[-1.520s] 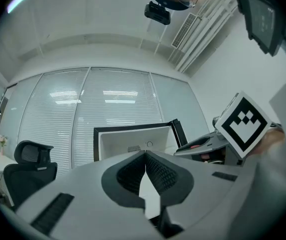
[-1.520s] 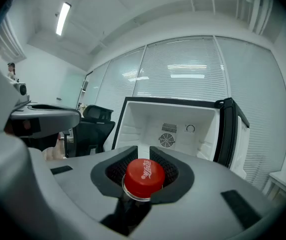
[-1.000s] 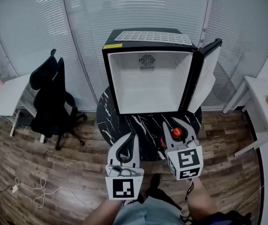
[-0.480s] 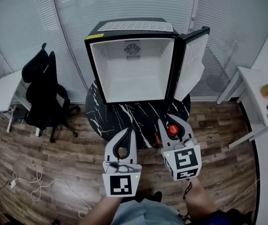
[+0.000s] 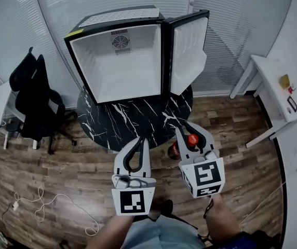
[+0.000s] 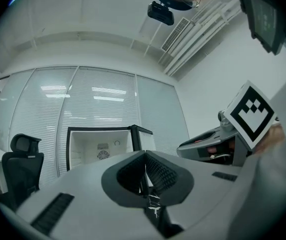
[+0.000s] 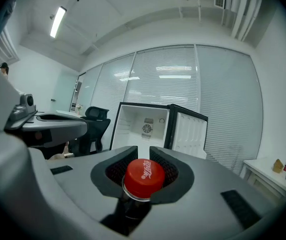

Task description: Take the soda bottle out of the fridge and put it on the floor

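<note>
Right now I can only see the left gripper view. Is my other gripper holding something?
Observer: Yes, the right gripper is clamped on the soda bottle, just under its red cap.
Operator: Is the floor under it?
Observer: Yes, the wooden floor lies beneath it, just past the round black table.
Operator: Is anything lying in the way?
Observer: A white cable lies on the floor, but far off to your left.

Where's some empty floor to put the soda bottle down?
Bare wooden floor lies between the round black marble table and the white desk, right beside the red-capped soda bottle. The left is crowded: black office chair, white cable.
</note>
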### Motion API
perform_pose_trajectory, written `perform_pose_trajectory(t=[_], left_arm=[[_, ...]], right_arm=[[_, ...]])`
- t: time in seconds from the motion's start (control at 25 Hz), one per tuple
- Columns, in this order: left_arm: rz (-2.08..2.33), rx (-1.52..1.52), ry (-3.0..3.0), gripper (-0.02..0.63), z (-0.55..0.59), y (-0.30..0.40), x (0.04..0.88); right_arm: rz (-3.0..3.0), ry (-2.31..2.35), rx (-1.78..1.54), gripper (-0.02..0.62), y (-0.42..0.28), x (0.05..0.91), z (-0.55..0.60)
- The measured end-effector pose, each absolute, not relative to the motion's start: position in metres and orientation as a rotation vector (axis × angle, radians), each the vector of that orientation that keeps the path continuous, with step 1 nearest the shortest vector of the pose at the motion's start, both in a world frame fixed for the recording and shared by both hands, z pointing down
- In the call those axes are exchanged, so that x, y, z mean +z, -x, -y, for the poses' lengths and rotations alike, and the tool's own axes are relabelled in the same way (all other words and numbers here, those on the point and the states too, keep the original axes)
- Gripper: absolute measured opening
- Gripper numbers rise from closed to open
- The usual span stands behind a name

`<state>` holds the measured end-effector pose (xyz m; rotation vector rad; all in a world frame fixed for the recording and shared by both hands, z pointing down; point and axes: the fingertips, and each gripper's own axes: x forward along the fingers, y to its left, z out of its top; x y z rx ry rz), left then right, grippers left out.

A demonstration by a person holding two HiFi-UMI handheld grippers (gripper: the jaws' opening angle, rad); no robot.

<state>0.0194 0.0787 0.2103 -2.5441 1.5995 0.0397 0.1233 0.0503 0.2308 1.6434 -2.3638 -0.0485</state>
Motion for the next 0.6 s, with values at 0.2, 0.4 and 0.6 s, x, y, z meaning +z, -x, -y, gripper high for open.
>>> perform_pose_trajectory(t=[0.2, 0.4, 0.6], left_arm=[[-1.496, 0.033, 2.615, 0.018, -0.092, -0.074, 0.219], [-1.390, 0.017, 2.697, 0.018, -0.106, -0.130, 0.231], [-1.256, 0.019, 2.763, 0.018, -0.118, -0.192, 0.241]], right_arm=[[2.290, -1.731, -0.028, 0.087, -0.179, 0.240, -0.074], [2.213, -1.833, -0.012, 0.087, -0.236, 0.250, -0.097], [2.119, -1.941, 0.007, 0.087, -0.298, 0.262, -0.119]])
